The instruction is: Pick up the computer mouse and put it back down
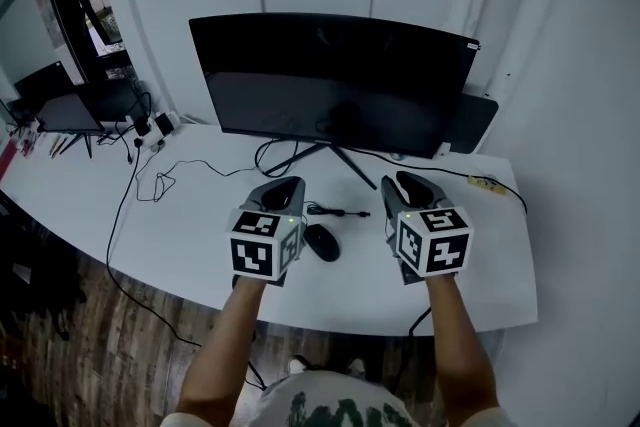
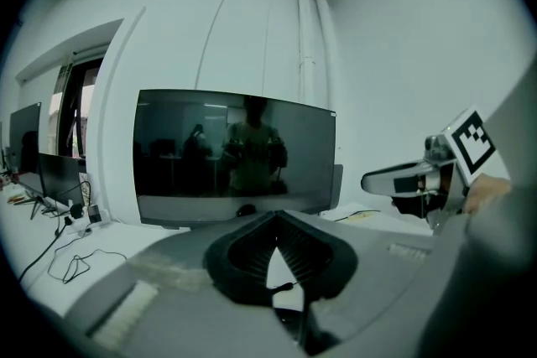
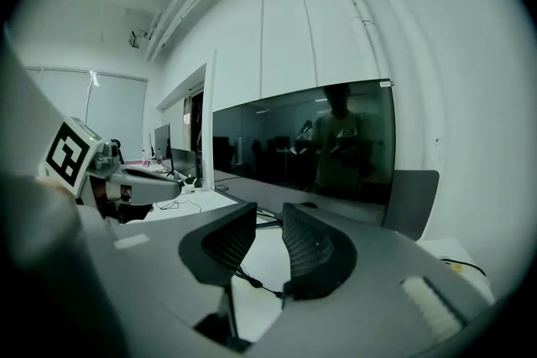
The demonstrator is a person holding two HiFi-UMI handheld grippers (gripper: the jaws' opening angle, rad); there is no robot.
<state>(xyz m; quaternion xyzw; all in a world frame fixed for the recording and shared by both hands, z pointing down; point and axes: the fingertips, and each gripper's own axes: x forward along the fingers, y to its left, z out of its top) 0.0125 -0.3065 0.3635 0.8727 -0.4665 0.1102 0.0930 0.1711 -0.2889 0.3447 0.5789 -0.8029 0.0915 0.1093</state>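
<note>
At the lower centre of the head view, the computer mouse [image 1: 322, 242] lies on the white bench [image 1: 190, 237]. It sits between the two grippers and nearer the left one, just to the right of that gripper's marker cube. Neither pair of jaws is on it. Its thin dark cable [image 1: 338, 211] runs across the bench just above it in the frame.

The left gripper [image 1: 288, 183] is at centre left and points toward the curved dark monitor [image 1: 335, 80], which fills the upper middle of the frame. In the left gripper view its jaws are clenched: the tips meet in a point and nothing is caught between them. The right gripper [image 1: 405, 181] is at centre right and points the same way. In the right gripper view its jaws stand released with a narrow gap, and only the bench surface shows through it. They hold nothing.

Each gripper view catches the other gripper at its edge, held out level beside it. The person's bare forearms come up from the bottom of the head view, one to each gripper.

At the upper left of that view, a second dark screen [image 1: 70, 111] stands on the bench among loose black cables. A small yellow object [image 1: 485, 183] lies near the bench's right end.
</note>
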